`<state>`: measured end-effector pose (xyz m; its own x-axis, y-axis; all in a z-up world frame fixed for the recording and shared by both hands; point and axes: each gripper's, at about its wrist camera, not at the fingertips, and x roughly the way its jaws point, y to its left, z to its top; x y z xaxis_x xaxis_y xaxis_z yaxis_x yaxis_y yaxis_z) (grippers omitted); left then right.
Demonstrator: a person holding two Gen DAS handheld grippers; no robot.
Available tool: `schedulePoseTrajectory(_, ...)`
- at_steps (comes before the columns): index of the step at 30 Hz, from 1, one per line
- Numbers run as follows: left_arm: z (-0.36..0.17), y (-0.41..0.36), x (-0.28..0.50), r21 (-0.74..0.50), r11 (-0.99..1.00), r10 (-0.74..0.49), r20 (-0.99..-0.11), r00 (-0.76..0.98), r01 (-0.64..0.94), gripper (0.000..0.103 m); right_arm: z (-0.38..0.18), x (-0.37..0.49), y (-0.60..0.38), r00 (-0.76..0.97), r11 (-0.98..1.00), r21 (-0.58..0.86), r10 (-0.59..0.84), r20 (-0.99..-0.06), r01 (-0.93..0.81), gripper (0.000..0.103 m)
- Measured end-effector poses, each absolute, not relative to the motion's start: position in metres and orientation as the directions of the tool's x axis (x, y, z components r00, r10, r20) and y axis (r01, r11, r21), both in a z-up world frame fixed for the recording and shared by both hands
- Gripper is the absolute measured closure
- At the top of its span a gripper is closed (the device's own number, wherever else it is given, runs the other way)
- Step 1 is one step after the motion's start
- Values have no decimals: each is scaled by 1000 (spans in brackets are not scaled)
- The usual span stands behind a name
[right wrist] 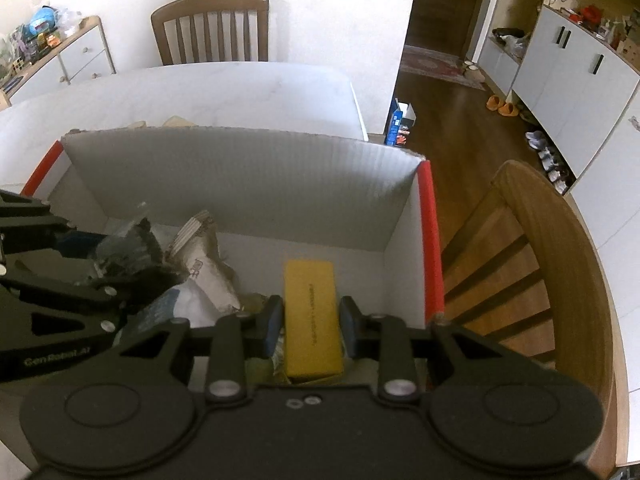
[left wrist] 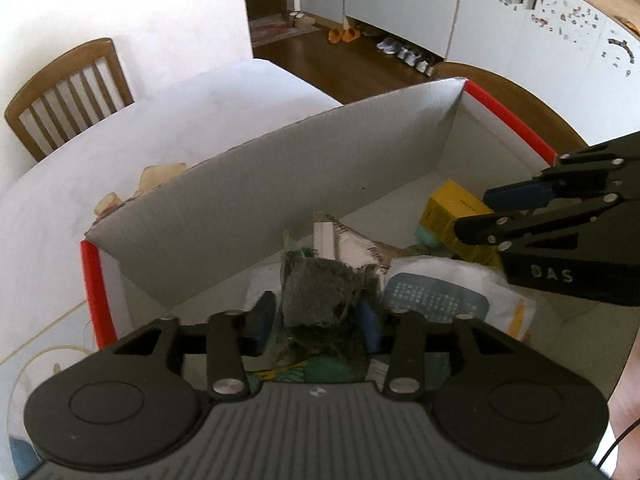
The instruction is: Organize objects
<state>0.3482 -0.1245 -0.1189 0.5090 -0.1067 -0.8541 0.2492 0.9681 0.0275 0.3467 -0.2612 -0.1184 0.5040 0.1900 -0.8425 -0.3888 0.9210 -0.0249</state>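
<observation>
Left tongs (left wrist: 316, 320) stood half-wide around a grey scouring pad (left wrist: 320, 292), seemingly releasing it into the box (left wrist: 280, 184); right tongs (right wrist: 308, 320) gripped a yellow carton (right wrist: 310, 312) low inside.

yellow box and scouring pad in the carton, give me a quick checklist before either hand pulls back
1. Yellow box inside the carton: ok, it lies low on the carton floor by the red-edged wall.
2. Right tongs let go of the yellow box: not ok, the pads look pressed on both its sides.
3. Scouring pad inside the carton: ok.
4. Left tongs clear of the scouring pad: cannot tell, the jaws stand apart but the pad fills the gap and may touch a finger.
5. The two tongs apart from each other: ok.
</observation>
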Motion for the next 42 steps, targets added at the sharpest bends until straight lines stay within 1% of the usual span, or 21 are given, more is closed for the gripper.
schedulePoseTrajectory(2, -116, -122, 346, 27, 970, -106, -847, 522, 240, 36, -118, 346, -263, 508, 923, -29, 184, -842, -384, 73)
schedulePoseTrajectory(3, -114, -121, 346, 25, 971, -108, -842, 528, 238, 33, -118, 345, -264, 508, 924, -26, 186, -841, -382, 73)
schedulePoseTrajectory(13, -99, -117, 323, 30, 977, -100, -814, 572, 213, 32, -100, 327, -276, 530, 921, 16, 238, -814, -389, 71)
schedulePoseTrajectory(23, -63, -111, 286, 24, 982, -108, -739, 665, 186, 31, -66, 288, -285, 569, 906, 89, 333, -752, -413, 69)
schedulePoseTrajectory(26, -53, -109, 273, 13, 982, -124, -712, 691, 190, 25, -57, 276, -286, 580, 904, 109, 353, -734, -414, 67)
schedulePoseTrajectory(27, -49, -108, 268, 10, 981, -131, -703, 699, 194, 25, -54, 271, -287, 585, 902, 114, 362, -725, -416, 66)
schedulePoseTrajectory(29, -42, -105, 259, 2, 980, -144, -684, 715, 199, 25, -50, 262, -285, 592, 899, 124, 375, -713, -420, 63)
schedulePoseTrajectory(31, -36, -100, 249, -10, 979, -157, -667, 728, 203, 25, -46, 252, -284, 600, 898, 136, 385, -701, -418, 54)
schedulePoseTrajectory(34, -28, -91, 235, -26, 978, -175, -647, 742, 207, 25, -40, 240, -281, 614, 899, 146, 393, -685, -413, 46)
schedulePoseTrajectory(35, -25, -87, 231, -32, 977, -182, -638, 748, 210, 24, -39, 235, -279, 615, 897, 152, 399, -680, -414, 45)
schedulePoseTrajectory(36, -23, -84, 227, -35, 977, -185, -632, 753, 211, 20, -37, 231, -277, 617, 897, 155, 402, -676, -414, 43)
schedulePoseTrajectory(39, -15, -74, 214, -38, 975, -196, -608, 769, 219, 19, -32, 216, -270, 631, 899, 161, 405, -662, -408, 40)
schedulePoseTrajectory(41, -10, -69, 207, -39, 974, -202, -598, 776, 224, 19, -29, 207, -266, 639, 900, 166, 407, -653, -403, 36)
schedulePoseTrajectory(42, -8, -66, 204, -31, 974, -199, -590, 783, 224, 19, -26, 202, -263, 647, 902, 162, 404, -646, -401, 32)
